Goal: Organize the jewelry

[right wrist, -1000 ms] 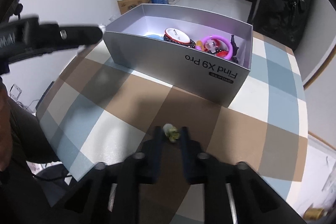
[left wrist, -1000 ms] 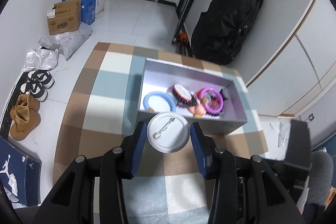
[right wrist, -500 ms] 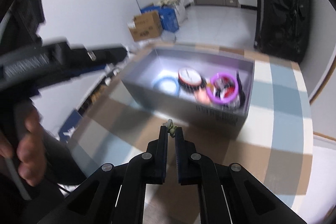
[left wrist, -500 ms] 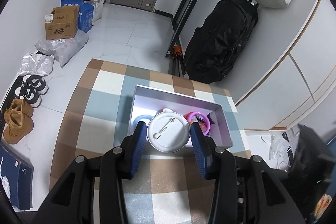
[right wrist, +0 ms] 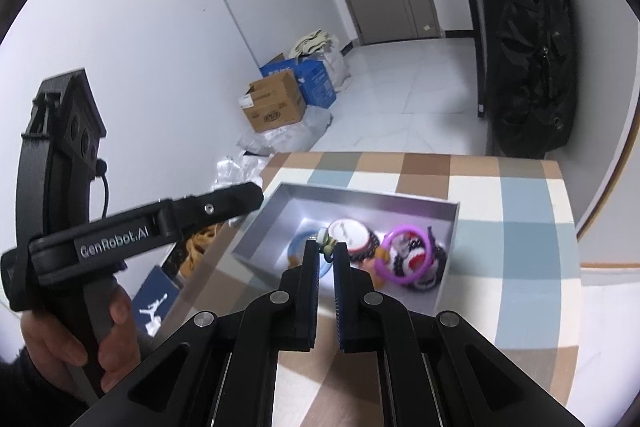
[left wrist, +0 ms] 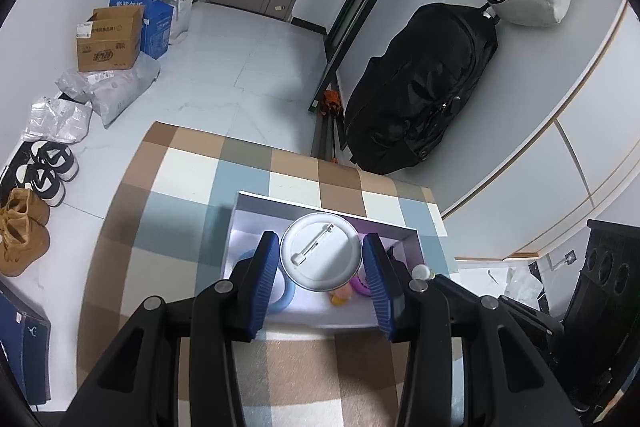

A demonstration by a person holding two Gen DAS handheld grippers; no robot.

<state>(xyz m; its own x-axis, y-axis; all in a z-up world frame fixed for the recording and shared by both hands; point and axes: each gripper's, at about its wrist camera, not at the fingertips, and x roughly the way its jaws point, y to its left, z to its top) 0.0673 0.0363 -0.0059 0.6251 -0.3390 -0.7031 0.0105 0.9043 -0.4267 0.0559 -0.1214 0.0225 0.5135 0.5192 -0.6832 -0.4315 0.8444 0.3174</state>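
Note:
My left gripper [left wrist: 320,251] is shut on a round white pin badge [left wrist: 321,251], pin side up, held above the open grey box [left wrist: 320,201]. The box [right wrist: 360,201] sits on the checked tablecloth and holds a blue ring [right wrist: 298,247], a purple ring [right wrist: 404,257], a round red-and-white badge [right wrist: 354,233] and other small pieces. My right gripper [right wrist: 327,251] is shut on a small pale green trinket [right wrist: 325,241], raised above the box's near left part. The left gripper's body [right wrist: 140,231] shows at the left of the right wrist view.
The checked table [left wrist: 180,187] ends at a floor drop on the left and far sides. A black bag [left wrist: 420,91] leans on the wall behind. Cardboard boxes [left wrist: 110,39], plastic bags and shoes [left wrist: 24,223] lie on the floor to the left.
Both grippers have risen and moved forward over the box, each still holding its item. The right gripper lifted the trinket off the tablecloth.

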